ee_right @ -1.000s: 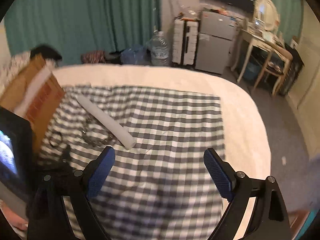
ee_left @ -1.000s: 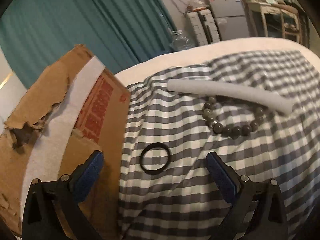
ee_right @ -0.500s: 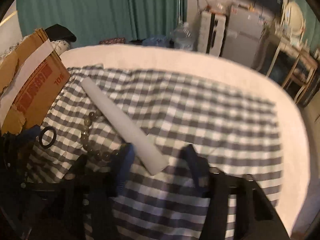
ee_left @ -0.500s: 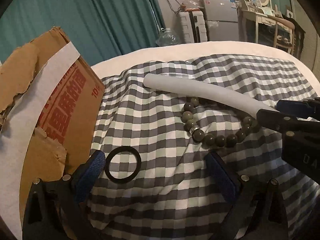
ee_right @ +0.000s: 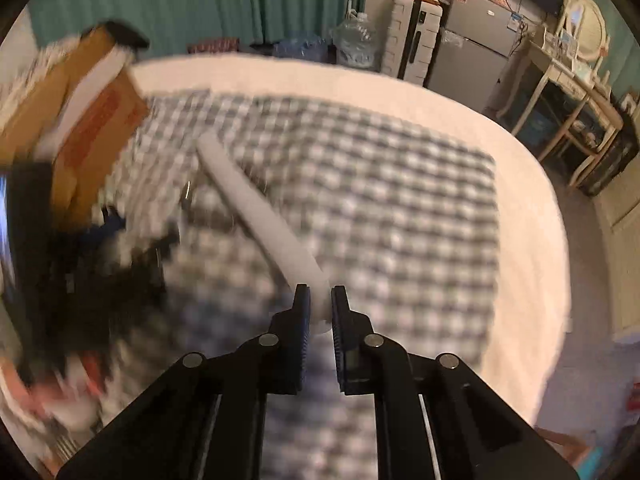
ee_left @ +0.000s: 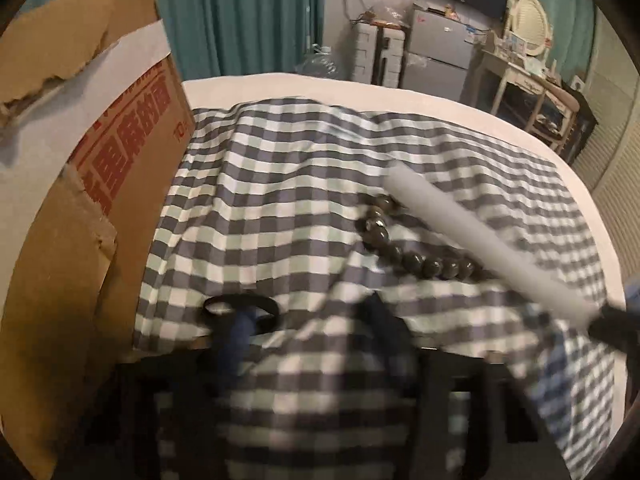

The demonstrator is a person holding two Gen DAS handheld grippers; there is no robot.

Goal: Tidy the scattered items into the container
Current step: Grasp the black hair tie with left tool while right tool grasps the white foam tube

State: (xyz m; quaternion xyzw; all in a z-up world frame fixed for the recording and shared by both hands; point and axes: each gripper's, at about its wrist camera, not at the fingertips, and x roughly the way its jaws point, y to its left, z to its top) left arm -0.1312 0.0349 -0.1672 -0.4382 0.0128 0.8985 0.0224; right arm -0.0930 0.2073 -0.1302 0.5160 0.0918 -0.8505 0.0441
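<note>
Checked cloth (ee_right: 400, 200): R gripper (ee_right: 320, 300) clamps foam tube (ee_right: 256, 208); L-only: ring (ee_left: 240, 308).

Checked cloth (ee_right: 400, 208) covers a white bed (ee_right: 532, 240). Teal curtains (ee_left: 248, 12) hang behind. A grey fridge (ee_right: 476, 44) stands beside a water bottle (ee_right: 356, 40).

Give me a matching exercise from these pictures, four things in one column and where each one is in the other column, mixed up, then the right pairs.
Things:
1. white foam tube
2. black ring
3. bead bracelet
4. cardboard box

Places:
A. standing at the left edge of the checked cloth
B. near end gripped in the right tongs
C. lying against the tube's side
D. just ahead of the blurred left tongs, nearest the box

Pairs: 1-B, 2-D, 3-C, 4-A
</note>
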